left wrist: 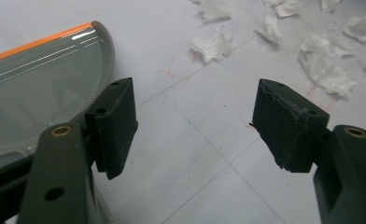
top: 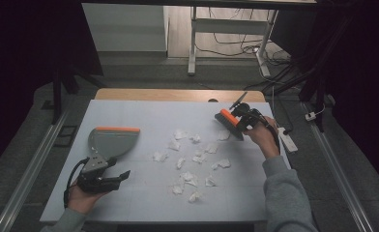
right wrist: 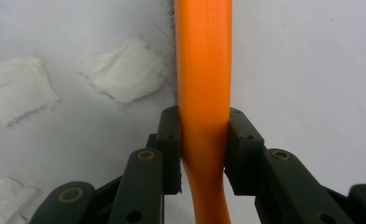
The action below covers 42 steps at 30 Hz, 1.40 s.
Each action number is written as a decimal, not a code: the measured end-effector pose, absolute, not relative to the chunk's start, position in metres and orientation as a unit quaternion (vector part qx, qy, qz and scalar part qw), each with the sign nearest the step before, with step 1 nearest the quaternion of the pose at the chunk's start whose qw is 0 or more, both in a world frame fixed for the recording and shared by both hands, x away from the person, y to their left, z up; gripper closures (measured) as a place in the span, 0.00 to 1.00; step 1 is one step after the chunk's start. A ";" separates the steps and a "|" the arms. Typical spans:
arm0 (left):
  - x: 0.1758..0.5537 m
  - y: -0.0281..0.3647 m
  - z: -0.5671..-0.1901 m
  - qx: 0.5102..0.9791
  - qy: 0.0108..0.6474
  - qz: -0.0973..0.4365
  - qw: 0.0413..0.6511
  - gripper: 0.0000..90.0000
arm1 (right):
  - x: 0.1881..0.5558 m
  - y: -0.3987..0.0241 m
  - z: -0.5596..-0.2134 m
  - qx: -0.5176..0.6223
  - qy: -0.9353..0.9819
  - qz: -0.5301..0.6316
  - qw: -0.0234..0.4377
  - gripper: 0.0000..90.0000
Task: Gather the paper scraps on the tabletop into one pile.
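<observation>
A grey dustpan [top: 114, 140] with an orange lip lies at the table's left; its pan [left wrist: 41, 88] sits just beside my left gripper's left jaw. My left gripper [top: 104, 177] [left wrist: 197, 109] is open, with bare table between its jaws. Several crumpled white paper scraps [top: 192, 159] [left wrist: 214, 44] are scattered over the middle of the table. At the far right, my right gripper [top: 242, 121] [right wrist: 204, 140] is shut on the orange handle [right wrist: 204, 56] of a small brush [top: 227, 121], whose head rests low by the rightmost scraps [right wrist: 125, 70].
A white oblong device [top: 288, 139] lies at the table's right edge. The white tabletop [top: 144, 113] has a wooden strip along its far side. Desk legs and cables stand on the floor beyond. Metal rails run along both sides of the table.
</observation>
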State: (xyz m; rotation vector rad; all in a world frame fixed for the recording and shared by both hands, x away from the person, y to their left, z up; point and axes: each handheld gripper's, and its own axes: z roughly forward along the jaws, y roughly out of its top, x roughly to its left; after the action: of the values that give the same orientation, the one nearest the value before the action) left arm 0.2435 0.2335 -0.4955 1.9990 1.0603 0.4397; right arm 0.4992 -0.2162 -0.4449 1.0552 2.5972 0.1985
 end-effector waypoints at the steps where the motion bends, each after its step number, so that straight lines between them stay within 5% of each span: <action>1: 0.244 0.233 -0.496 0.792 0.420 0.174 0.406 0.35 | 0.498 -0.210 -0.446 0.364 0.914 0.059 0.168 0.78; 17: 0.241 0.233 -0.497 0.798 0.407 0.166 0.412 0.35 | 0.429 -0.158 -0.440 0.249 0.960 0.116 0.056 0.78; 31: 0.241 0.231 -0.497 0.798 0.408 0.167 0.411 0.35 | 0.444 -0.175 -0.406 0.291 0.928 0.176 0.150 0.78; 42: 0.241 0.233 -0.498 0.796 0.411 0.166 0.411 0.35 | 0.474 -0.156 -0.422 0.277 0.934 0.161 0.157 0.78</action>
State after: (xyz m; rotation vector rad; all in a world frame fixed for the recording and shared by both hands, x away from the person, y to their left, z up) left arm 0.2412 0.2332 -0.4980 2.0044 1.0354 0.4170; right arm 0.4741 -0.1558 -0.4218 0.7926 2.6746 0.4603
